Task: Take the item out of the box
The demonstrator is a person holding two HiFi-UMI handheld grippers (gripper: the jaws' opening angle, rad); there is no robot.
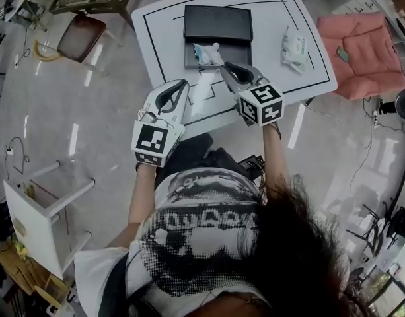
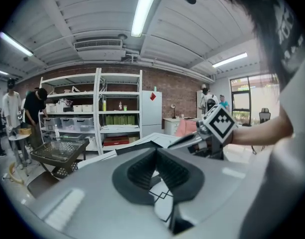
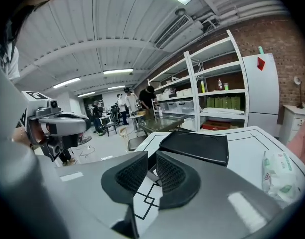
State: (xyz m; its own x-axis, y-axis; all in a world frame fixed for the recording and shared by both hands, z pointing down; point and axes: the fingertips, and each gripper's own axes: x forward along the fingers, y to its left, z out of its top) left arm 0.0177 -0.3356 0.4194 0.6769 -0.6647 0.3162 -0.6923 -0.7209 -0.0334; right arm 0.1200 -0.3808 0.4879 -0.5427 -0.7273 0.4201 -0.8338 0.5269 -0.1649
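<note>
Upper centre of the head view, my right gripper [image 1: 224,66] hangs slightly parted and empty. I'd widen it before reaching the item [image 1: 207,53] in the box [image 1: 217,22]. My left gripper [image 1: 183,83] is clenched on nothing.

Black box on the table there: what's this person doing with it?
A person at a white table holds a gripper in each hand. The black box lies open with a white item inside, not yet taken out. The right gripper is at the box's near edge, jaws slightly apart and empty. The left gripper is over the table's near edge, jaws together, holding nothing.
</note>
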